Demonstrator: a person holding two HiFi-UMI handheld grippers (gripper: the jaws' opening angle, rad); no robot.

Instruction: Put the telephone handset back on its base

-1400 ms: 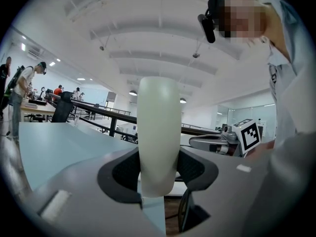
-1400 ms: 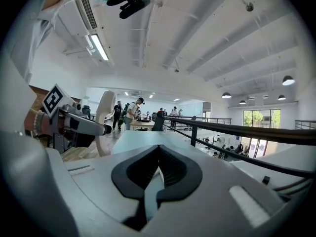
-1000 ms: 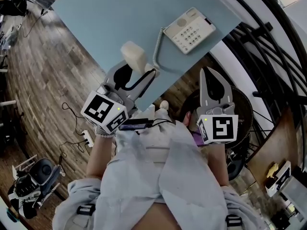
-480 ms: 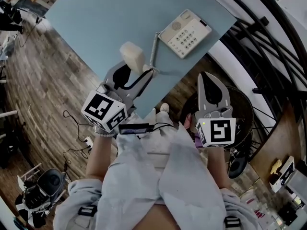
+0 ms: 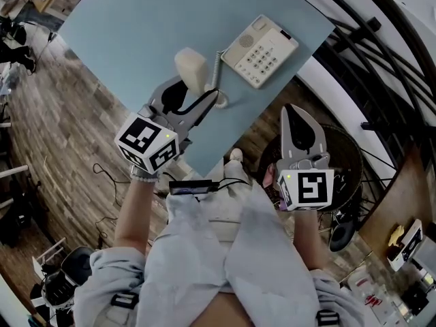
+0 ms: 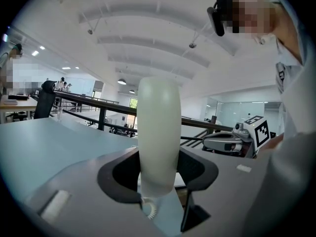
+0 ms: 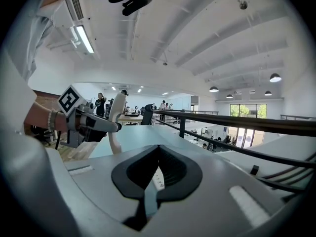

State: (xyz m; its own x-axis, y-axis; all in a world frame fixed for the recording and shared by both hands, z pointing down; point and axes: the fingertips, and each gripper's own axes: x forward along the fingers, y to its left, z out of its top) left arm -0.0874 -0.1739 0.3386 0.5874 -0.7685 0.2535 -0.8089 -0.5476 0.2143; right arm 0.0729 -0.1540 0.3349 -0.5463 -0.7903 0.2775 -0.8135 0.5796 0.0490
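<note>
While my left tool (image 5: 196,94) is clamped on the handset (image 5: 190,69), over the desk (image 5: 129,33) near the base (image 5: 261,51), my right tool (image 5: 297,111) is closed, empty, beyond the desk edge.

Open-plan office mezzanine: black railing (image 7: 232,122), distant desks (image 6: 15,102), people (image 6: 62,83), pendant lights (image 7: 275,77), wood floor (image 5: 61,135).

Lt-blue table (image 5: 136,33): phone base (image 5: 261,50) near rt edge, coiled cord (image 5: 218,73) beside it.
</note>
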